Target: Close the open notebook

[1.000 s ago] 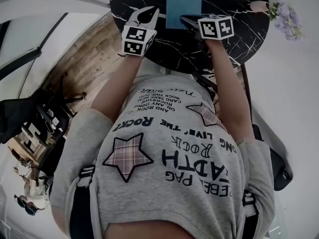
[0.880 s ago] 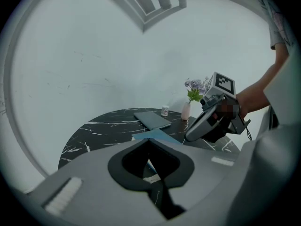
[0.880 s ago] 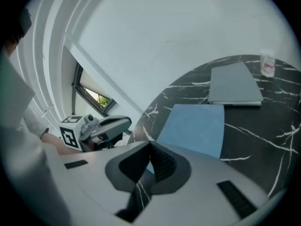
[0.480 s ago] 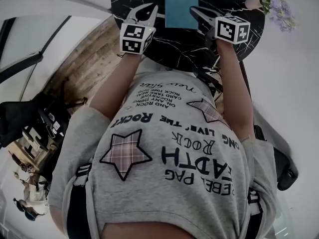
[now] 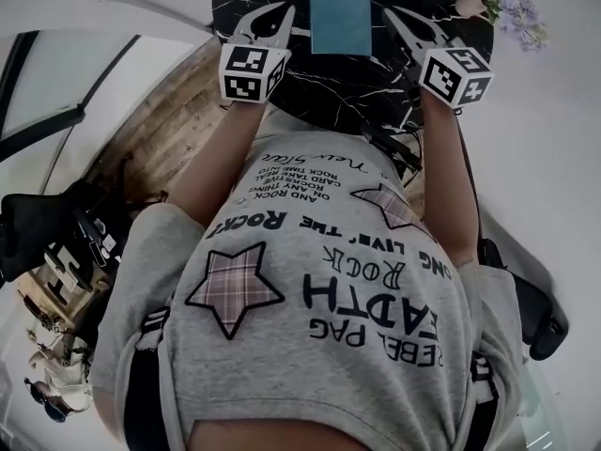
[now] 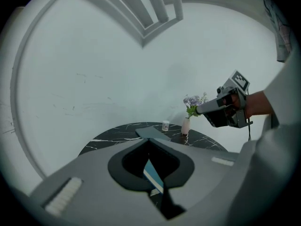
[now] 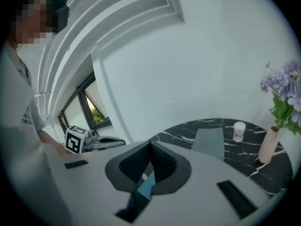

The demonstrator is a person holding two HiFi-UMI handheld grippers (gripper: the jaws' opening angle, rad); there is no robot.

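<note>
We see the round black table [image 5: 413, 73] bearing the blue notebook [image 5: 340, 17], which lies shut and flat between our two claws. The left gripper [image 5: 282, 9] and the right gripper [image 5: 389, 12] both have their jaws together and hold nothing. The vase [image 7: 269, 145] holds purple flowers [image 7: 282, 86], and a small white jar [image 7: 239, 131] stands near it.

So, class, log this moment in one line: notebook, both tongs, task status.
notebook: closed, flat on table | left tongs: shut, empty, left of it | right tongs: shut, empty, right of it | task: looks done
</note>
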